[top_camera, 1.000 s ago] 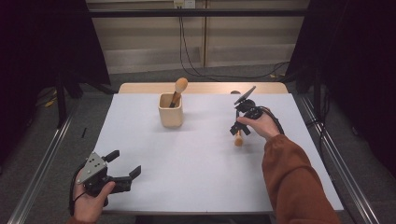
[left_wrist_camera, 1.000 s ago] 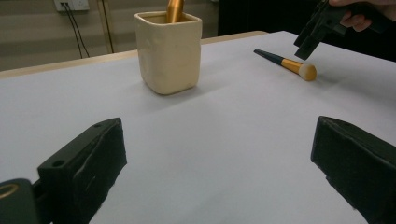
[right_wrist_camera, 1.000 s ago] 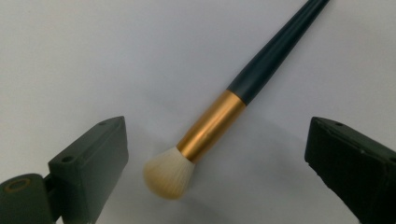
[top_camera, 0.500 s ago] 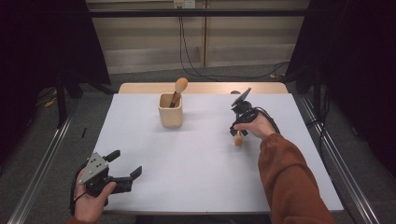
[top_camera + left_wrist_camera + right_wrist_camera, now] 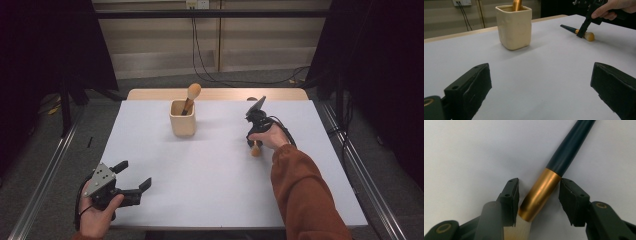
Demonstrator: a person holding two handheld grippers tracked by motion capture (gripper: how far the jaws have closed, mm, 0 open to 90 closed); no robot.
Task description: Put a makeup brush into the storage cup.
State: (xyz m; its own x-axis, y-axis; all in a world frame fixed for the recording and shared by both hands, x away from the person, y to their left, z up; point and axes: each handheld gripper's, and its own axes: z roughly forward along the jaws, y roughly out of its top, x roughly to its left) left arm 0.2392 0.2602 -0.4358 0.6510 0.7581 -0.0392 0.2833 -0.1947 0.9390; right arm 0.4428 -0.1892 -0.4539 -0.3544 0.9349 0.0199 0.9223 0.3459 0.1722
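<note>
A makeup brush with a dark handle, a gold ferrule and a tan head lies flat on the white table at the right. My right gripper points down over it. Its jaws have just been closing and stand either side of the ferrule, the pads very near it but not visibly pressing. A cream square cup at the back centre holds a second brush. My left gripper rests open and empty near the front left edge, facing the cup and the lying brush.
The white table top ends in a bare wooden strip at the back. Metal rails run along the floor on both sides. Cables hang down the back wall.
My right gripper has settled slightly lower over the lying brush. The left gripper, the cup and both brushes have stayed where they were.
</note>
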